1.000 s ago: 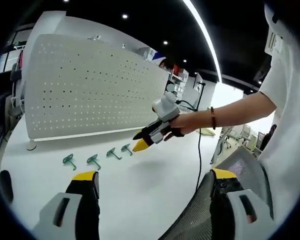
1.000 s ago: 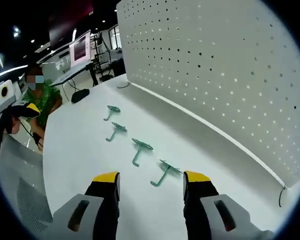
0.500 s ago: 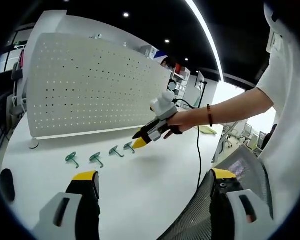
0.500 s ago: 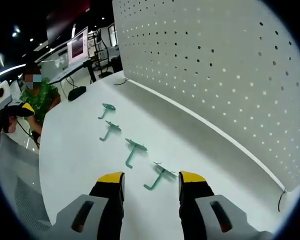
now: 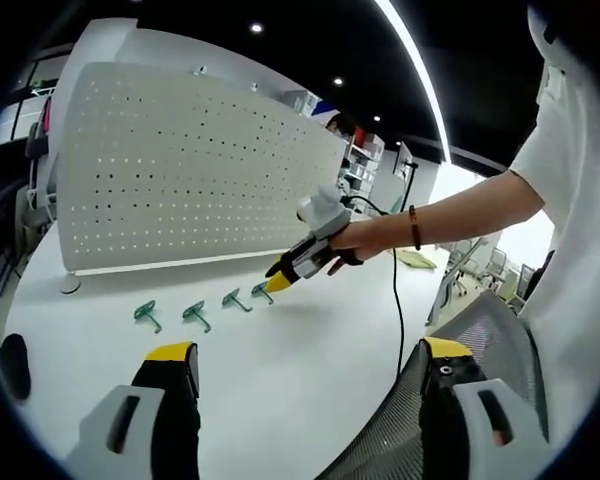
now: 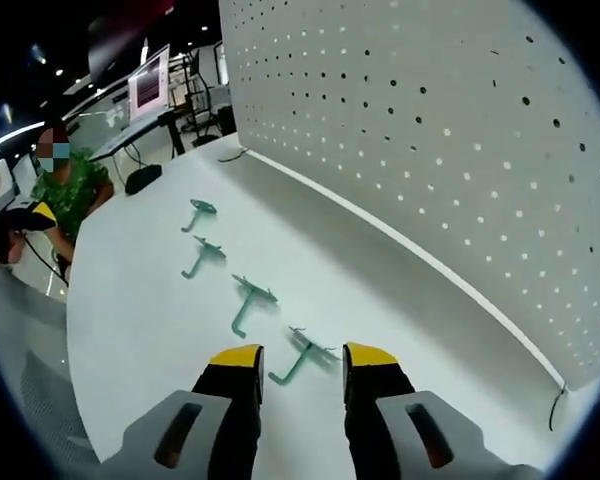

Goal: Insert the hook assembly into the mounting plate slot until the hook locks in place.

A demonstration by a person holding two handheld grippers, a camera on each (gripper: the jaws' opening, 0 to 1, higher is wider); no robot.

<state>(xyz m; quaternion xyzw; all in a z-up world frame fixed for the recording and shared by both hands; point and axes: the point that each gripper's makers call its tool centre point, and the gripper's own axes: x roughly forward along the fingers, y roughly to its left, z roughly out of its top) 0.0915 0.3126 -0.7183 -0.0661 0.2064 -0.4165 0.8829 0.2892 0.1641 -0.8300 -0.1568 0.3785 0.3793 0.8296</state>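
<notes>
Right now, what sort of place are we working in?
It looks like an open office or lab work area. A white table holds a row of green hooks in front of an upright white pegboard, with monitors on desks behind and mesh office chairs nearby.

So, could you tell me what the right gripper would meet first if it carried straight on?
Most likely the nearest green hook, lying on the table between the open jaws of the right gripper; depth is hard to judge.

Each claw has grey moulded arms ending in black fingers with yellow tips. The right claw [image 5: 280, 282] trails a black cable. The person wears a white short-sleeved shirt [image 5: 580, 230] and a dark bracelet [image 5: 415, 227].
</notes>
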